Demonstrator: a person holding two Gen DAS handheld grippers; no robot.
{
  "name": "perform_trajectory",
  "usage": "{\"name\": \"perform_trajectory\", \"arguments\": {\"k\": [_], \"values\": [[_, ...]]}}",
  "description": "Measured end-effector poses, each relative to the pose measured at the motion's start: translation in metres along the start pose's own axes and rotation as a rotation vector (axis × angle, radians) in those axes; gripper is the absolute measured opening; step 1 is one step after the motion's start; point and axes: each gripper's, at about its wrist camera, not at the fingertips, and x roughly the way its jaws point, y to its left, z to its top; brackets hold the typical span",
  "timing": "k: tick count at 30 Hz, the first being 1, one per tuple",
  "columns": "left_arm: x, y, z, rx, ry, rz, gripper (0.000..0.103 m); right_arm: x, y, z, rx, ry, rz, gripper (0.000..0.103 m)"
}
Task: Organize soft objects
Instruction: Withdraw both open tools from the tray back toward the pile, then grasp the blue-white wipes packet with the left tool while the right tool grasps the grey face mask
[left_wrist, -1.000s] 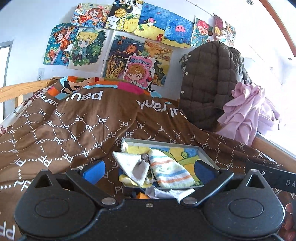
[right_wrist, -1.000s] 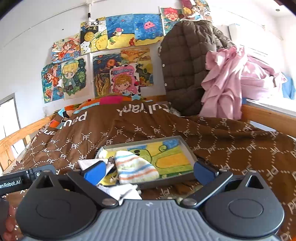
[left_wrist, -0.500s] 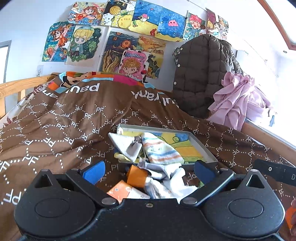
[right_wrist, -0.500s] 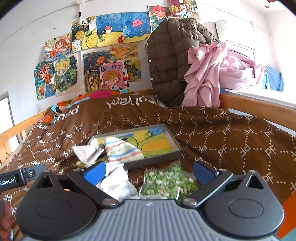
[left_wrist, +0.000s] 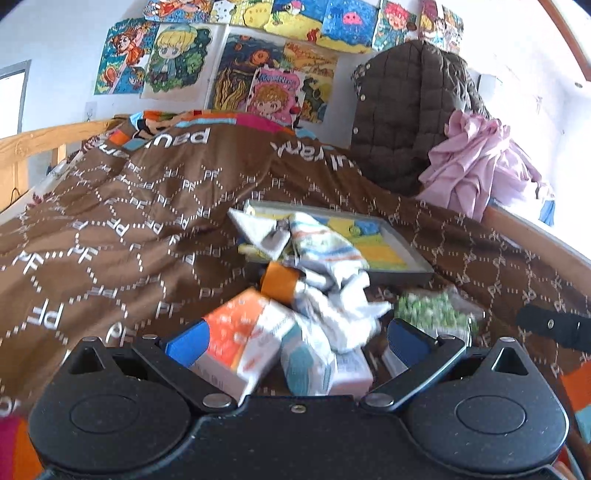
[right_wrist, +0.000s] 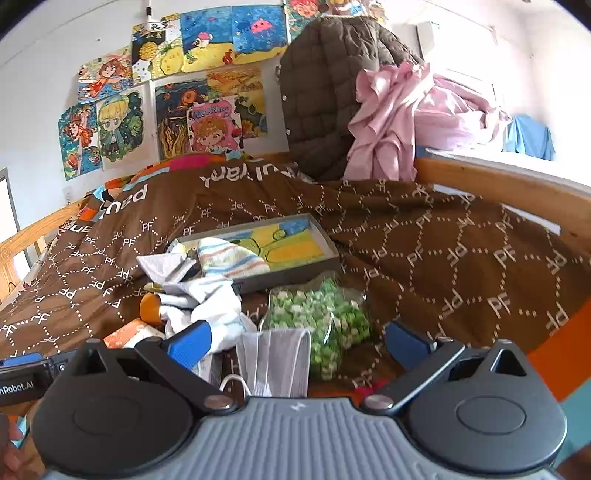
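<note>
A grey tray (left_wrist: 413, 271) (right_wrist: 295, 271) with a colourful bottom lies on the brown bedspread. A striped sock (left_wrist: 321, 245) (right_wrist: 231, 258) and a grey cloth (left_wrist: 258, 230) (right_wrist: 162, 264) lie at its left end. A crumpled white cloth (left_wrist: 340, 306) (right_wrist: 207, 306) lies in front of the tray beside an orange item (left_wrist: 279, 282). My left gripper (left_wrist: 295, 338) is open and empty over an orange and white box (left_wrist: 243, 339). My right gripper (right_wrist: 295, 338) is open and empty over a bag of green pieces (right_wrist: 321, 314) and a white face mask (right_wrist: 275, 360).
A teal and white box (left_wrist: 310, 363) lies beside the orange one. The brown bedspread (left_wrist: 110, 229) covers the bed. A brown quilted jacket (left_wrist: 406, 110) and pink clothes (left_wrist: 476, 158) hang at the back right. Wooden bed rails (right_wrist: 517, 192) run along both sides.
Both grippers have drawn back from the tray towards the near edge of the bed. The boxes, white cloth, green bag and mask have come into view. Both stay open.
</note>
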Motion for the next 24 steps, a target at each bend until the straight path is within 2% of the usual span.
{"name": "perform_trajectory", "arguments": {"k": [11,24], "values": [[-0.005,-0.004,-0.017,0.028,0.082,0.007,0.102,0.002,-0.004,-0.016,0.014,0.094,-0.017,0.103],[0.008,-0.008,-0.026,0.054,0.154,0.033,0.102,0.016,-0.006,-0.020,0.028,0.146,-0.020,0.103]]}}
